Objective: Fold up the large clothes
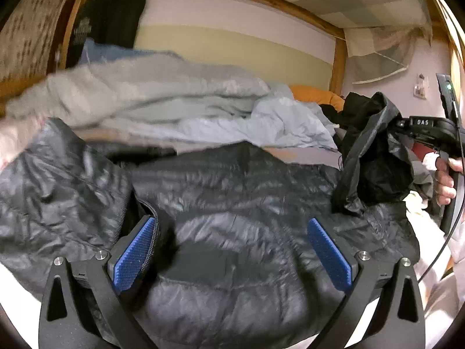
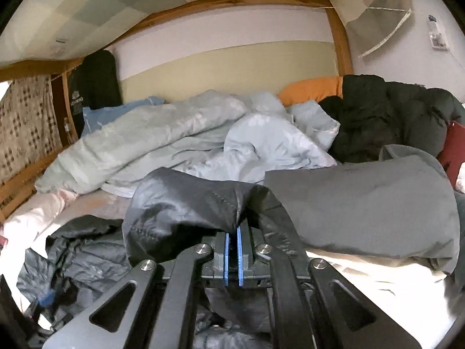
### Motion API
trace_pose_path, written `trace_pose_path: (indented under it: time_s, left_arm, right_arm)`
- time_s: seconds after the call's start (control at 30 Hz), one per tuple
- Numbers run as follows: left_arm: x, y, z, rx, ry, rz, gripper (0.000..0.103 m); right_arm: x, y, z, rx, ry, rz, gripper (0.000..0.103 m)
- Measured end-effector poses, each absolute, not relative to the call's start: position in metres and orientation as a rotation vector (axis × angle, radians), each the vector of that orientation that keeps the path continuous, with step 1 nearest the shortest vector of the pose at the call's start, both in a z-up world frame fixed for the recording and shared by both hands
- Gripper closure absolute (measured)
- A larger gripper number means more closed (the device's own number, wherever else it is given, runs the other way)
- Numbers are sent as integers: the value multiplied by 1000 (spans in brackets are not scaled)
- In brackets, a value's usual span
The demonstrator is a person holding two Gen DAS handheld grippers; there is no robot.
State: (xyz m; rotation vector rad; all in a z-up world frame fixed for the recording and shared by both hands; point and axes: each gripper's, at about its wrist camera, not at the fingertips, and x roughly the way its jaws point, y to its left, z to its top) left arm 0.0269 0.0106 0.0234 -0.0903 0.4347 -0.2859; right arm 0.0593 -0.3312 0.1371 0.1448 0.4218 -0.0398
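Currently the dark grey jacket (image 1: 232, 203) lies spread on the bed (image 2: 87, 203), filling the lower half of the left wrist view from 9 to 3 o'clock; thin, shiny quilted shell with narrow horizontal stitched channels, surface crinkled, blurred in places. Zip edge runs beside the near pad at 8 o'clock.

Left gripper (image 1: 232, 250): tongs spread wide, blue knurled pads (image 1: 133, 256) apart, nothing pinched; the jacket lies beneath and between them.

Right gripper (image 2: 232, 232): tongs pressed together on a fold of the jacket's fabric, blue pads nearly touching, cloth bunched into a peak at the tips and draped to either side. In the left wrist view this gripper sits at 3 o'clock, held by a hand (image 1: 446, 180), with a limp black bundle of the jacket hanging from it.

Behind, at 12 o'clock: a rumpled pale blue-grey duvet (image 2: 174, 145), soft matte folds. An orange pillow (image 2: 311, 87) at 1 o'clock. A black puffy coat (image 2: 392, 116) at 2 o'clock, and a smooth matte grey garment (image 2: 363, 209) at 3 o'clock beside the right gripper. Wooden bed frame (image 2: 337, 29) arches above
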Motion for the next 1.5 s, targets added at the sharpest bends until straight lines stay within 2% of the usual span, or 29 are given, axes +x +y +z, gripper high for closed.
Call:
trace_pose_path:
  time_s: [0.1, 0.27, 0.5, 0.63, 0.7, 0.77, 0.8, 0.87, 0.9, 0.93, 1.0, 1.17, 1.23, 1.3, 1.4, 1.5]
  left_arm:
    - [13, 0, 36, -14, 392, -117, 1]
    - [-32, -10, 47, -4, 192, -52, 1]
    - [37, -87, 40, 47, 584, -396, 1]
    - [91, -121, 35, -82, 859, -425, 2]
    - [103, -134, 36, -157, 879, -474, 2]
    - [113, -153, 37, -112, 878, -464, 2]
    - [117, -160, 36, -99, 874, -469, 6]
    - [127, -173, 31, -81, 877, -494, 22]
    - [129, -177, 30, -73, 878, -492, 41]
    - [130, -177, 30, -68, 872, -482, 69]
    - [127, -173, 39, -85, 839, -490, 100]
    - [97, -141, 95, -31, 598, -439, 101]
    - [94, -122, 116, -6, 566, -369, 101]
    - [96, -100, 131, 5, 560, -287, 101]
    - [94, -58, 143, -21, 579, -197, 101]
    - [100, -20, 148, 1, 578, -76, 101]
  right_arm:
    - [55, -341, 131, 132, 401, -43, 98]
    - [51, -362, 116, 181, 441, -25, 98]
    - [42, -392, 108, 282, 453, -3, 98]
    - [41, -399, 106, 212, 444, -75, 98]
    - [44, -409, 100, 251, 458, -77, 98]
    - [49, -420, 93, 339, 489, -39, 98]
    - [50, -422, 91, 355, 496, -32, 98]
    - [52, -423, 89, 335, 500, -51, 98]
    - [52, -421, 88, 308, 497, -68, 98]
    - [53, -418, 88, 282, 495, -79, 98]
    - [55, -415, 88, 266, 495, -74, 98]
    - [58, -409, 88, 304, 504, 7, 98]
    - [58, -395, 90, 285, 516, 76, 85]
    - [62, -371, 88, 184, 547, 156, 58]
    - [62, -341, 80, 105, 544, 177, 53]
    - [60, -327, 79, 181, 568, 321, 53]
